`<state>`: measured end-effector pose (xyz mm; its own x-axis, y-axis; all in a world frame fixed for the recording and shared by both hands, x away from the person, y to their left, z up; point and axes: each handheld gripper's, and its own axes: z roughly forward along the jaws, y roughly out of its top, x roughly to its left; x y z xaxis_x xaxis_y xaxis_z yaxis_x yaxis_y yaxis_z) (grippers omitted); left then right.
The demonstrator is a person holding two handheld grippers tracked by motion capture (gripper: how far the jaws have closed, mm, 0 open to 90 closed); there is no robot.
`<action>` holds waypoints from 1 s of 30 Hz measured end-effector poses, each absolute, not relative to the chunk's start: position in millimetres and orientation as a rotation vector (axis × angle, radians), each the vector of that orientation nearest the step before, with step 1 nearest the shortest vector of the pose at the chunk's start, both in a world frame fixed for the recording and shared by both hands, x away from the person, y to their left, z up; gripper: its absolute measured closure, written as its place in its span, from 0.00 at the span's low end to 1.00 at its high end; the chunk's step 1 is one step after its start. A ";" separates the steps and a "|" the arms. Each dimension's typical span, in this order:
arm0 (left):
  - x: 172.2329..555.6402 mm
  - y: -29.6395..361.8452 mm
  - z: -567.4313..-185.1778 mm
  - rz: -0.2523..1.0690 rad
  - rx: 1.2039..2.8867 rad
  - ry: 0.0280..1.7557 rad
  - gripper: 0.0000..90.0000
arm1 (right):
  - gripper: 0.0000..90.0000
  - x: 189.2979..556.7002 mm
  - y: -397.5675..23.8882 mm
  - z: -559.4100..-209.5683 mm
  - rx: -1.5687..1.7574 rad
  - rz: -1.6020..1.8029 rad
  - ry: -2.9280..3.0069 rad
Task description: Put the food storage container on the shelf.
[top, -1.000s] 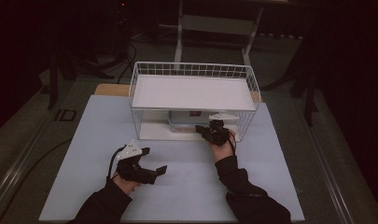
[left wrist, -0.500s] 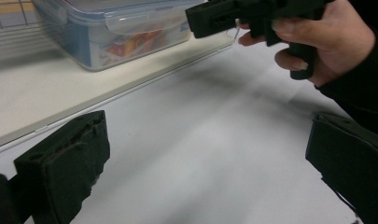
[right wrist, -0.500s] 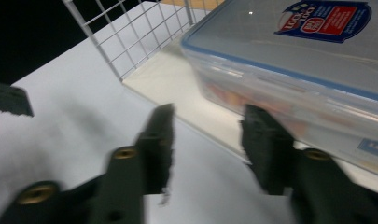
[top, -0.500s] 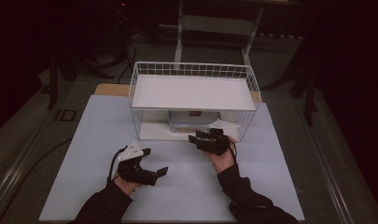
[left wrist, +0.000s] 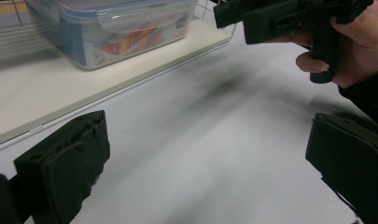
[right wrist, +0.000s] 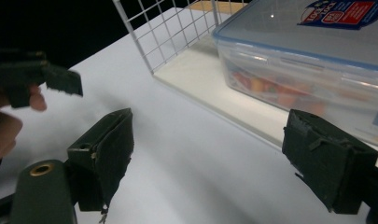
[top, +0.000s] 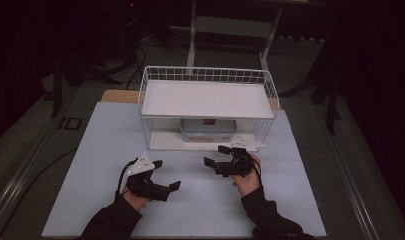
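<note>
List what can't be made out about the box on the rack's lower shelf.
- Box, high view: its back half is hidden under the rack's top shelf.
- Contents, left gripper view and right gripper view: orange and red shapes blur behind the cloudy wall; what they are can't be told.
- Lid label, right gripper view: cut by the top edge, text too blurred to read.
- Label, high view: too small to read.

**White table, wire rack on it**

A white table carries a white wire shelf rack at its far middle. On the rack's bottom board sits a clear lidded food container, under the upper shelf.
</note>
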<state>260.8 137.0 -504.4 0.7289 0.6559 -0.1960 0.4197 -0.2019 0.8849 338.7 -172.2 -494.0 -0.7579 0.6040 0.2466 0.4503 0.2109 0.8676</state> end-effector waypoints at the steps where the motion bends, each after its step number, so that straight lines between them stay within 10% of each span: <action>1: 259.7 136.6 -504.2 0.269 1.834 0.829 0.00 | 0.18 336.4 -174.1 -493.8 1.010 1.582 2.329; 30: 247.4 149.1 -502.9 0.268 1.799 0.782 0.00 | 0.16 277.7 -234.6 -491.6 0.901 1.481 2.312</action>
